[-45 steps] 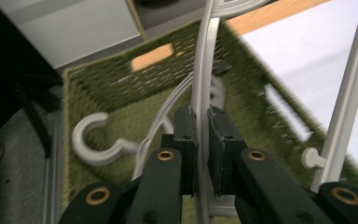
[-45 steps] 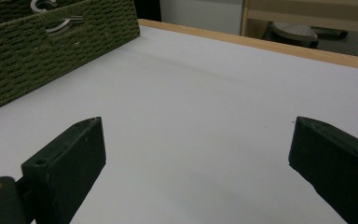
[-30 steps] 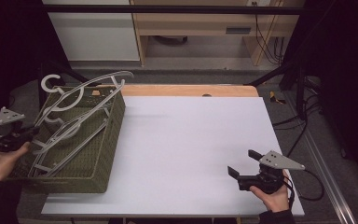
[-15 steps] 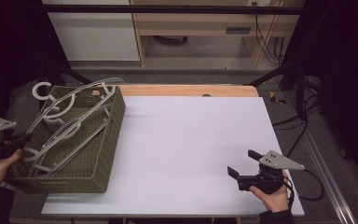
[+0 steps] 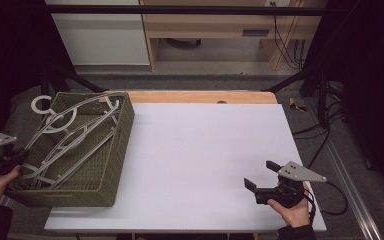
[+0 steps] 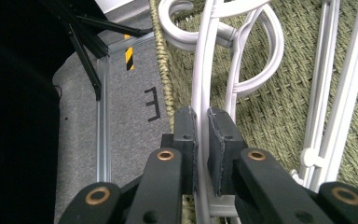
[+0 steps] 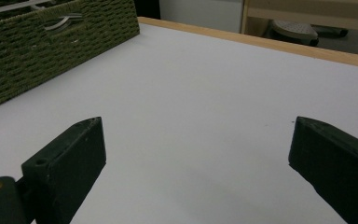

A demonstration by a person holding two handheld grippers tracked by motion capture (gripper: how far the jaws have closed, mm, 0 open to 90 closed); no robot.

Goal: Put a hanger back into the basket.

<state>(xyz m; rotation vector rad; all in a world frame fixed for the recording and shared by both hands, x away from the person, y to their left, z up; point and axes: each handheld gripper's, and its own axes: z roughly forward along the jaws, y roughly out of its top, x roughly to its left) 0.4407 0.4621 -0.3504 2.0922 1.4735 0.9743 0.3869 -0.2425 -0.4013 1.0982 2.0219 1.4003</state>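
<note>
A green woven basket sits at the table's left edge with several white plastic hangers lying aslant in it, their hooks poking over its far left corner. My left gripper is at the basket's near left side, shut on the bar of one white hanger. In the left gripper view both pads press that bar between them. My right gripper rests low over the white table near its front right, open, with nothing between its jaws; its fingers stand wide apart.
The white table top stretches between basket and right gripper, with a wooden strip along its far edge. Grey floor and a metal rail lie left of the basket. A desk and cables stand beyond the table.
The basket with its hangers has shifted left and slightly toward the near side, along with my left gripper. The right gripper has stayed put.
</note>
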